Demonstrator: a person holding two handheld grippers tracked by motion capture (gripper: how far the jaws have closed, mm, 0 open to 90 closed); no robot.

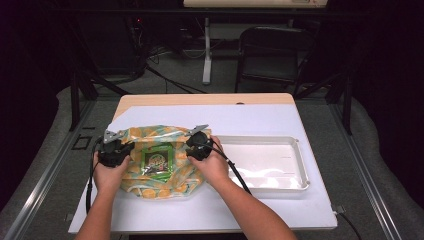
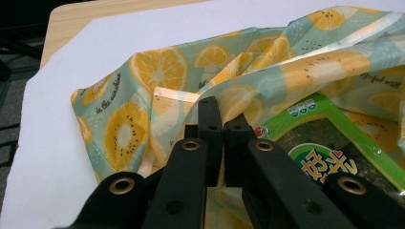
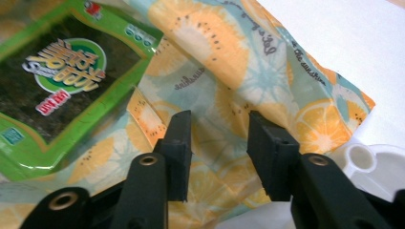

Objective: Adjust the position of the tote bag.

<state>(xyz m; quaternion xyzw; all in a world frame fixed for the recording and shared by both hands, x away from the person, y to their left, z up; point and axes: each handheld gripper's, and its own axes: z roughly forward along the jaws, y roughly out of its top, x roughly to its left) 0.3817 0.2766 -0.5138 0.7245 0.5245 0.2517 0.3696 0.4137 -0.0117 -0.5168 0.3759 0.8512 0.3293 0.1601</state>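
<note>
Green snack packet (image 2: 329,143) half-hidden under fruit-print bag (image 2: 157,95); left claw (image 2: 222,107) seemingly pinching bag's edge, right claw (image 3: 217,131) spread.

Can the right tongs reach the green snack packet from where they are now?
Probably not directly. The right tongs stand open over the fruit-print bag, and the green snack packet appears to lie inside that bag, under its clear film.

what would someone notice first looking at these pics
The fruit-print bag with orange slices and kiwis lies in the middle of the white table cover, a green snack packet on it. The left gripper is shut on its edge, and a white tray lies at the right.
</note>
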